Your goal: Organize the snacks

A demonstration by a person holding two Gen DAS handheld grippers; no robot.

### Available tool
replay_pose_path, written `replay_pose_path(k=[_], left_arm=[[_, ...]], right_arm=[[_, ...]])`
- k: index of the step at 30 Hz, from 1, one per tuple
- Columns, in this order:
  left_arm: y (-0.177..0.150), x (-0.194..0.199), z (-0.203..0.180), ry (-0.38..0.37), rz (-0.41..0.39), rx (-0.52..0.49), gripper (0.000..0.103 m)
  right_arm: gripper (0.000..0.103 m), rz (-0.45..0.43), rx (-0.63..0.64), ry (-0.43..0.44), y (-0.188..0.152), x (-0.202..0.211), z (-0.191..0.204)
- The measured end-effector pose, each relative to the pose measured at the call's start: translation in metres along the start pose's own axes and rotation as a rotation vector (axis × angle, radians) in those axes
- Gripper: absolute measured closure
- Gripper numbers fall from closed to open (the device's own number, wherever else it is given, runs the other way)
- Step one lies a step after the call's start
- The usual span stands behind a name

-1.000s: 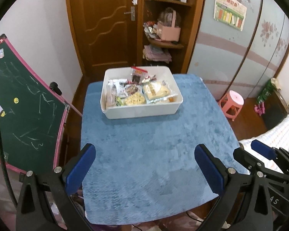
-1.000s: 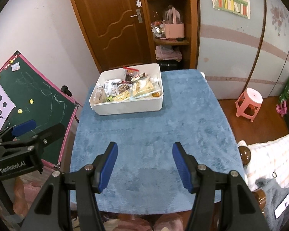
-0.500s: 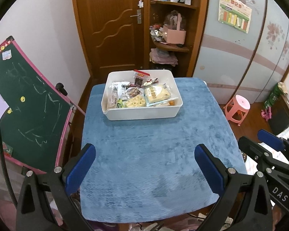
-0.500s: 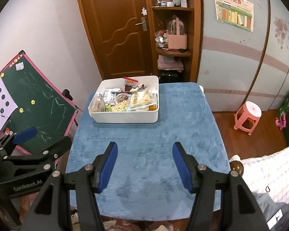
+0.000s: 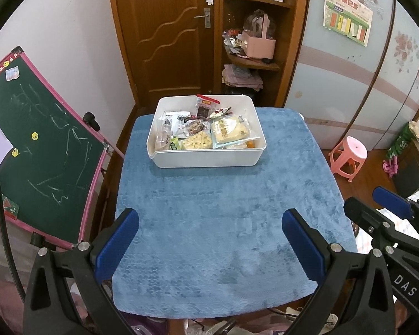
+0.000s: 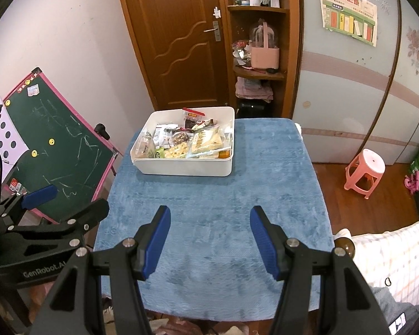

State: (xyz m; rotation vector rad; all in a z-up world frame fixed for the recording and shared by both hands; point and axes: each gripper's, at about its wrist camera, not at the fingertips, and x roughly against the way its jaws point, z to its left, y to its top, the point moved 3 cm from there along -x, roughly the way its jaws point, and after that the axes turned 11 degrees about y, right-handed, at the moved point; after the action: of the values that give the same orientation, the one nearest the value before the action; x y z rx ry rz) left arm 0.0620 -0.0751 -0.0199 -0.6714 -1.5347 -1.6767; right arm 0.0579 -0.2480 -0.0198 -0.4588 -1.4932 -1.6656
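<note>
1. We log a white rectangular plastic bin (image 5: 206, 159) of packaged snacks (image 5: 206, 134) at the far end of the blue-cloth tabletop (image 5: 226, 223).
2. Left tool (image 5: 209, 245): blue-padded jaws wide apart, empty.
3. Right tool (image 6: 209, 240): jaws parted, empty, above the near edge.

The bin (image 5: 206, 157) sits on the tabletop (image 5: 229, 217) toward 12 o'clock, snack packets (image 5: 206, 131) piled inside. Chalkboard (image 5: 39, 145) stands off at 9 o'clock, stool (image 5: 349, 156) at 3. Door (image 5: 167, 33) and shelves (image 5: 254, 28) lie behind the bin.
</note>
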Motion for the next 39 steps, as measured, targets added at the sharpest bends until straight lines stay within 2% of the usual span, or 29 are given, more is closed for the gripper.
replay_pose_path(k=[39], left_arm=[[-0.010,-0.001,-0.009,0.017,0.038,0.012,0.001]], right_arm=[[0.043,0.027,-0.001,0.039,-0.006,-0.001,-0.008]])
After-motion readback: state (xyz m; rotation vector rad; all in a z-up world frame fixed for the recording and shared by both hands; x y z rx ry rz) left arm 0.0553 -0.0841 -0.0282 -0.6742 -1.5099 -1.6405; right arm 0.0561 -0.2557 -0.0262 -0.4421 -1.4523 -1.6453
